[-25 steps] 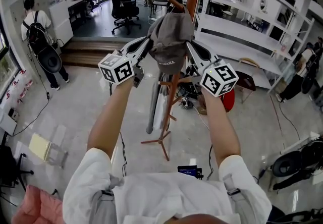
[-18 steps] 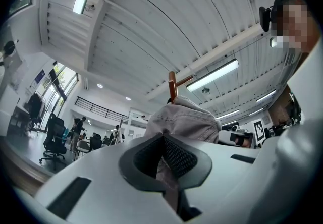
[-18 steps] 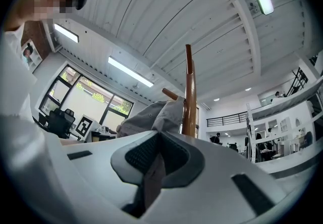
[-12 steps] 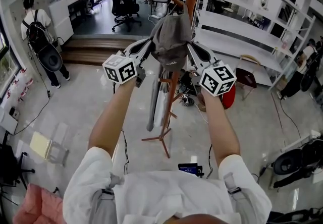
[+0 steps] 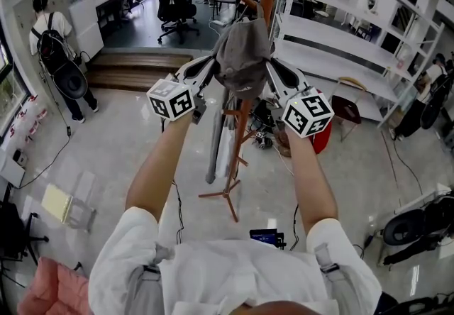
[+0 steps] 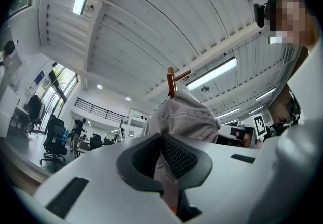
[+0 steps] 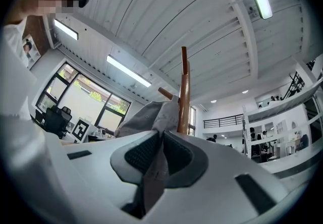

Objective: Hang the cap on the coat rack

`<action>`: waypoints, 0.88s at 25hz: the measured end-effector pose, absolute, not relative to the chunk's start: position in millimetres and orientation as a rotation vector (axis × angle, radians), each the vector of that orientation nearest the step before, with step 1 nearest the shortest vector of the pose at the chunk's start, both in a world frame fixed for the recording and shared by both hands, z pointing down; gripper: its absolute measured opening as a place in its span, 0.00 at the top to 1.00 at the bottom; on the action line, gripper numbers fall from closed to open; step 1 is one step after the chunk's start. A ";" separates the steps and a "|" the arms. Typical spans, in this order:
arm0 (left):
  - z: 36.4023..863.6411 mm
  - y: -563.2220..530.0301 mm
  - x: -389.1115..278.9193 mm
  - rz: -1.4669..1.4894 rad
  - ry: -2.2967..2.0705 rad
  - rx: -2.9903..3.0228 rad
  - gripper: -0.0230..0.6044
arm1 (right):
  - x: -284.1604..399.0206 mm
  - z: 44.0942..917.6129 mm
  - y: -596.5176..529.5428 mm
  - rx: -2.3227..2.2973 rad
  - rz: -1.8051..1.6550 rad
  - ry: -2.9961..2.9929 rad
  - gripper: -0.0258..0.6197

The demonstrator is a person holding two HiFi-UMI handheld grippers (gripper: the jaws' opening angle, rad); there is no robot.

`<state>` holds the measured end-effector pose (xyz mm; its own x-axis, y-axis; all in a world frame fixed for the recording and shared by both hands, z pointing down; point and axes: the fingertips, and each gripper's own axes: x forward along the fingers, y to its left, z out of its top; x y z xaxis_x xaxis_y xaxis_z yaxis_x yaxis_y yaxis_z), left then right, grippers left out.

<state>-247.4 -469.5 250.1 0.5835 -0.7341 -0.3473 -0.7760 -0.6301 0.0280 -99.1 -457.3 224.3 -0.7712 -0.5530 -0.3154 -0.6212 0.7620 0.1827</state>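
Observation:
A grey cap [image 5: 242,56] hangs between my two grippers, raised against the brown wooden coat rack [image 5: 243,116]. My left gripper [image 5: 211,65] is shut on the cap's left edge, and my right gripper [image 5: 271,69] is shut on its right edge. In the left gripper view the cap [image 6: 182,118] bulges above the jaws, with a rack peg [image 6: 174,77] poking out over it. In the right gripper view the cap's fabric [image 7: 151,117] is pinched between the pads, and the rack's pole [image 7: 183,92] stands just behind it with a peg [image 7: 165,93] at the cap's top.
White shelving [image 5: 340,30] stands to the right of the rack. Office chairs [image 5: 174,5] sit at the back. A person with a backpack [image 5: 57,51] stands at the far left. A red object [image 5: 323,140] and cables lie near the rack's foot [image 5: 225,200].
Both grippers have lifted the cap slightly higher and further forward against the rack's upper pegs. Their grip on the cap is unchanged.

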 end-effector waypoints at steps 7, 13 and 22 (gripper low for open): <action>243.3 -446.0 -274.0 0.531 1.355 -2.577 0.93 | -79.8 213.3 -442.7 -0.910 0.423 2.666 0.91; 247.0 -394.4 -296.5 0.533 1.426 -2.482 0.94 | -62.7 219.8 -412.2 -0.893 0.429 2.659 0.91; 326.4 -317.2 -277.8 0.426 1.555 -2.510 0.94 | -73.1 352.2 -354.9 -0.856 0.129 2.754 0.92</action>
